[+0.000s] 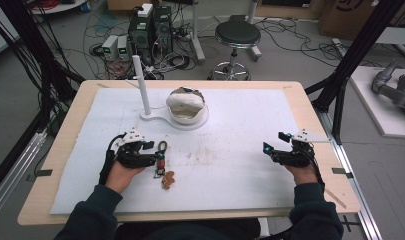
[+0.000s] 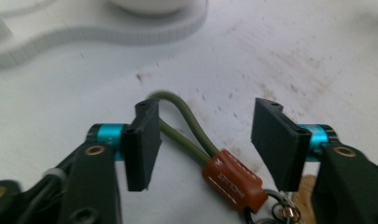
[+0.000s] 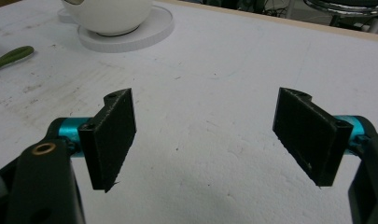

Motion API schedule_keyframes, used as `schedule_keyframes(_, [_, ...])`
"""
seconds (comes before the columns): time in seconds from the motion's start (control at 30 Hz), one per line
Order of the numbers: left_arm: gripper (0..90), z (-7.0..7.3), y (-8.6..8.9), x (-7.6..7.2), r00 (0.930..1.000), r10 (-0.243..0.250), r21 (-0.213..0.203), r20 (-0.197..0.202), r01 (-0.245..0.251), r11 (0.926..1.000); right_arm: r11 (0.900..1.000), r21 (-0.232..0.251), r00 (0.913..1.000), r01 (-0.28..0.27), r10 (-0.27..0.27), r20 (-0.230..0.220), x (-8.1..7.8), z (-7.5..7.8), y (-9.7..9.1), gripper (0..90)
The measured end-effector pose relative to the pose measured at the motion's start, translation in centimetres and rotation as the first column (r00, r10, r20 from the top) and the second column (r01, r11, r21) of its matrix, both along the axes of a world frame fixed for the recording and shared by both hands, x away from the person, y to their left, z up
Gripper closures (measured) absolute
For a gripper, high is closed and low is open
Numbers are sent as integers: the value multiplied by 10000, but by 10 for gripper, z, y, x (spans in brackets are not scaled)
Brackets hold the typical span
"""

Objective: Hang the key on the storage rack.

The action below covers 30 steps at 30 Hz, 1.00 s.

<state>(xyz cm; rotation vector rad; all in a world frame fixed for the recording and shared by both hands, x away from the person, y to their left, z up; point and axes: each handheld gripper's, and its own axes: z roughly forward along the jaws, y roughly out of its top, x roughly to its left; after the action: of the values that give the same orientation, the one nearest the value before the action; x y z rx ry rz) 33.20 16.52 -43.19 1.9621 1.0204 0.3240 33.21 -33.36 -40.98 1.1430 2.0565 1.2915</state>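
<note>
Two grippers — the left gripper (image 1: 151, 152) and the right gripper (image 1: 273, 142) — each held in one hand, so two hands. One keychain (image 1: 161, 165) lies on the tabletop (image 1: 240, 130): it has one olive cord loop (image 2: 182, 122), one brown leather sleeve (image 2: 233, 179), one metal ring (image 2: 282, 205) and one tan charm (image 1: 167, 179). One white bowl (image 1: 186, 105) sits on one white stand base (image 1: 155, 117), which carries one upright white post (image 1: 141, 85). On the floor beyond — one round stool (image 1: 237, 35) and two dark computer towers (image 1: 151, 27).
</note>
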Motion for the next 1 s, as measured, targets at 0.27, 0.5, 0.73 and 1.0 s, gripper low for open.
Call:
schedule_keyframes(0.27, [410, -13, -26, -9, 9997, -186, 1822, -132, 207, 9830, 10000, -29, 10000, -30, 30, -31, 1, -1, 1, 216])
schedule_keyframes(0.5, [644, -11, -24, -6, 9996, -294, 1817, -56, 299, 9829, 10000, -45, 10000, -76, 76, -53, 0, -1, 2, 217])
schedule_keyframes(0.73, [708, -10, -19, -1, 9990, -441, 1601, -29, 440, 9861, 10000, 24, 9999, -89, 90, -75, 0, 0, 0, 217])
schedule_keyframes(1.0, [714, 18, 3, -2, 9922, 21, -58, 1243, -13, 10000, 9999, 56, 9999, -99, 99, -31, 0, -1, 0, 217])
